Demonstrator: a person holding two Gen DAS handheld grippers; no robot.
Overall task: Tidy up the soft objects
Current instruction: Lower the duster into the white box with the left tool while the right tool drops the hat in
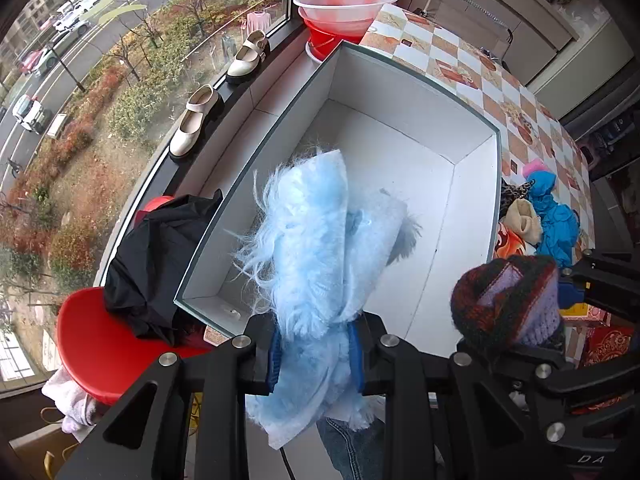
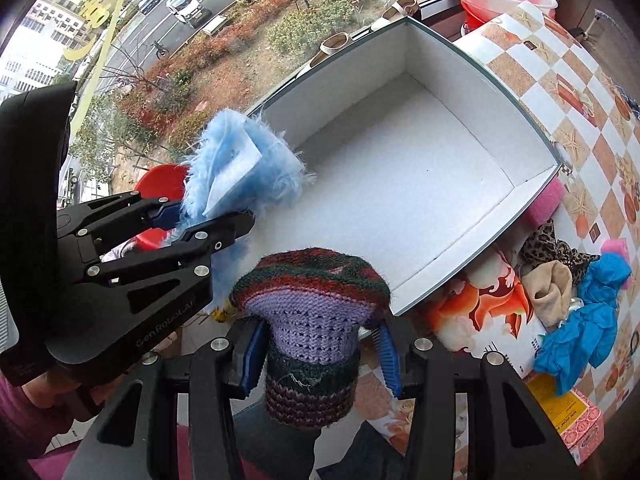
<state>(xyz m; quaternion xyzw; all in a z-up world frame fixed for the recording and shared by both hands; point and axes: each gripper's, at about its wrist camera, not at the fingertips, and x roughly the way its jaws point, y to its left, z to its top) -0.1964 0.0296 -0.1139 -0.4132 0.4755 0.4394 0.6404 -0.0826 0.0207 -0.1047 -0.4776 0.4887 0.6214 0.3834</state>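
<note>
My left gripper is shut on a fluffy light-blue cloth, which hangs over the near end of a white open box. In the right wrist view the same left gripper and blue cloth sit at the box's left near corner. My right gripper is shut on a knitted purple, red and green hat, held just above the box's near rim. That hat shows at the right of the left wrist view. The box's inside is bare.
On the checked tablecloth right of the box lie a bright blue cloth, a beige cloth, a leopard-print cloth and pink items. A black garment lies on a red stool. Shoes and basins line the window sill.
</note>
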